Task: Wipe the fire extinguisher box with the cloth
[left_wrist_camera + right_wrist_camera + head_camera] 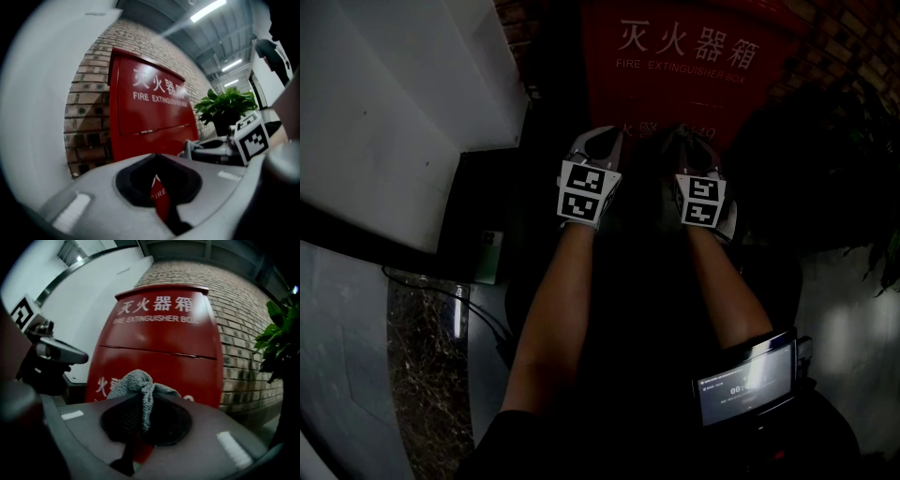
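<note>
Before the fire extinguisher box, pinched the cloth in the right gripper. Held the left gripper closed, empty.

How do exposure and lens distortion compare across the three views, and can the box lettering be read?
Head view: underexposed; the fire extinguisher box lettering is legible, the plant sinks into shadow, the small screen glares. Left gripper view: fisheye, black vignette, ceiling lights blown out, box evenly lit. Right gripper view: fisheye bulges the box; the cloth is sharp.
</note>
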The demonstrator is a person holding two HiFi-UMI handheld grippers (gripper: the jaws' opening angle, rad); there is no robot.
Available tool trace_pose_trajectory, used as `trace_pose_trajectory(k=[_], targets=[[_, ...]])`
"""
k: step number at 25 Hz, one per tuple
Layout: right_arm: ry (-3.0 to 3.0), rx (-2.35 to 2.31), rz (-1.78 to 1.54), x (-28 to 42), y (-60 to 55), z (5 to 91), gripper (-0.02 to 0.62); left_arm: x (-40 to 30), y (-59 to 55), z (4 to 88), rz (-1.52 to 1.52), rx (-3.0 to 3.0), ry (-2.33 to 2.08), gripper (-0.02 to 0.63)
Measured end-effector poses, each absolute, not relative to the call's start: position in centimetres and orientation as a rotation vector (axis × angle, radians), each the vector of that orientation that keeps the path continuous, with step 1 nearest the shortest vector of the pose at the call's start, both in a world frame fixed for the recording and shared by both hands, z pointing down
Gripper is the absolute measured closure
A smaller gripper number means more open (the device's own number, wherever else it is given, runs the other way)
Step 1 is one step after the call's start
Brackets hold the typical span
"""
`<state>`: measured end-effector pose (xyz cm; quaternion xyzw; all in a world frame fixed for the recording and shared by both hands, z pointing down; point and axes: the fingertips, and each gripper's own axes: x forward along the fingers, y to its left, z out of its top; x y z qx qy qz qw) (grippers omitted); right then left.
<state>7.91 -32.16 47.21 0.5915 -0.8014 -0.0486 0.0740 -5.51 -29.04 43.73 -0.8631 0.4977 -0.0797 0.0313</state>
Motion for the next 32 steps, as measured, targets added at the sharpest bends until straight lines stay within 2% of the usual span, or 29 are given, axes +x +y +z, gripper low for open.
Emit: trace_pose_trajectory(k=[5,9,15,19,24,32], targets=[[-2.547,1.618,-0.136,0.0,-31.0,47.4,0.552,-9.1,-29.3,41.3,-0.319,-2.577,1.518,0.603],[-2.581,1.531,-0.109,-4.7,-30.7,49.4,0.552,-11.6,-29.3,44.2,-0.374,-2.555,1.588,0.603],[-2.544,1.468,-0.027,-8.8,-31.6,53.7,0.552,-10.9,-29.5,48.3,-0.228,-2.623,1.749,0.603],[-2.494,1.53,0.113,-7.0,-33.1,55.8,0.552,-10.4,-30.0,49.8,-0.236,-2.675,1.783,0.604],[-2.454,1.554,0.064,-4.0,-33.5,56.1,0.552,-9.2,-30.3,51.2,-0.292,-2.713,1.749,0.603],[-2.358,1.623,0.044,3.1,-34.2,56.1,0.552,-5.3,-31.2,54.1,-0.548,-2.655,1.507,0.603]])
